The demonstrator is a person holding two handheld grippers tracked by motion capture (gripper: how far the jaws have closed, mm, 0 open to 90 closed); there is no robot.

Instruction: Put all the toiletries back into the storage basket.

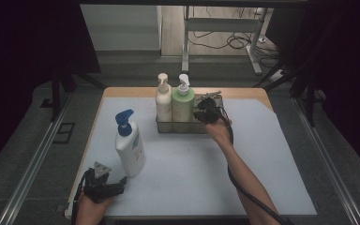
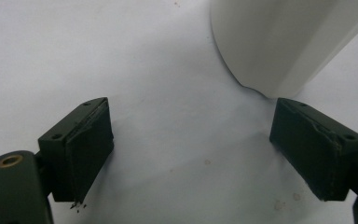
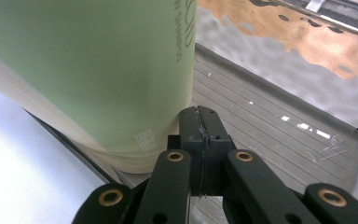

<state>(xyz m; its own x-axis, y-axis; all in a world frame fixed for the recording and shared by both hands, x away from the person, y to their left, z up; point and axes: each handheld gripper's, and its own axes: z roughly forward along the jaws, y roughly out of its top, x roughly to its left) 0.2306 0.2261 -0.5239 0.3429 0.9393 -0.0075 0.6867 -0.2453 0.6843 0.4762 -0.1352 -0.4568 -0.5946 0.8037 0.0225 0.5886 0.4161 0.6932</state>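
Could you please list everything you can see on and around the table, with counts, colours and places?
Blue-capped bottle: one, white with a blue pump, standing on the near left of the table, just beyond the left gripper.
Cream bottle: one, cream-white with a white pump, at the left end of the tray.
Green bottle: one, pale green with a white pump, in the tray beside the cream one.
Tray: one, grey metal with low walls, at the far middle of the table.
Table: one, wooden edge with a white cover.
Left gripper: one, black, jaws open and empty, near left corner.
Right gripper: one, black, jaws shut on nothing, over the tray's bare right part beside the green bottle.
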